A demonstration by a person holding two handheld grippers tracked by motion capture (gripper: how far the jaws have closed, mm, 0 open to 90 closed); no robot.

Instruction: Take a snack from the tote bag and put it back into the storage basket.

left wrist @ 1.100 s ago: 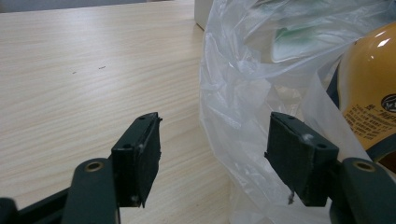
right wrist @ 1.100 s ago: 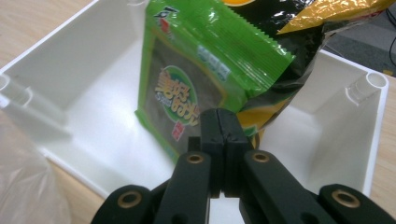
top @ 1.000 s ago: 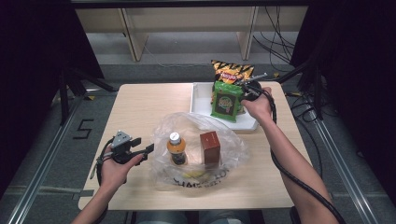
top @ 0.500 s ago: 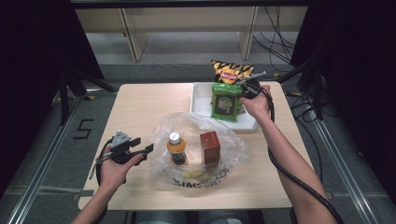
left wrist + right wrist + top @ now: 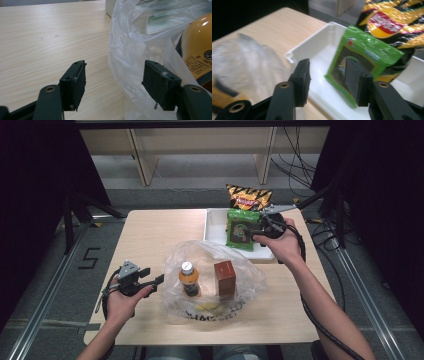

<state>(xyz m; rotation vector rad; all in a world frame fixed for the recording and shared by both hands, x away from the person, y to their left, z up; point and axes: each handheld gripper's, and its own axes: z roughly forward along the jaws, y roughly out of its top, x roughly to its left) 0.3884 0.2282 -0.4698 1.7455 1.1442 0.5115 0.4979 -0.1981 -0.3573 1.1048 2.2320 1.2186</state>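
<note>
Now the right hand-held gripper (image 5: pixel 325 82) has just been opening, empty, beside the green packet (image 5: pixel 362 57).

Light wooden table (image 5: pixel 150 235), clear plastic bag (image 5: pixel 250 280) near its front, white tray (image 5: pixel 214 227) at back right

Table (image 5: pixel 150 235): pale wood-grain, matt. Bag (image 5: pixel 250 275): thin clear plastic, crinkled, glossy. Tray (image 5: pixel 212 222): white smooth plastic. Green packet (image 5: pixel 240 227): glossy foil.

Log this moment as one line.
left gripper: open at plastic bag edge | right gripper: jaws just opening, nothing between | green packet: in white tray
</note>
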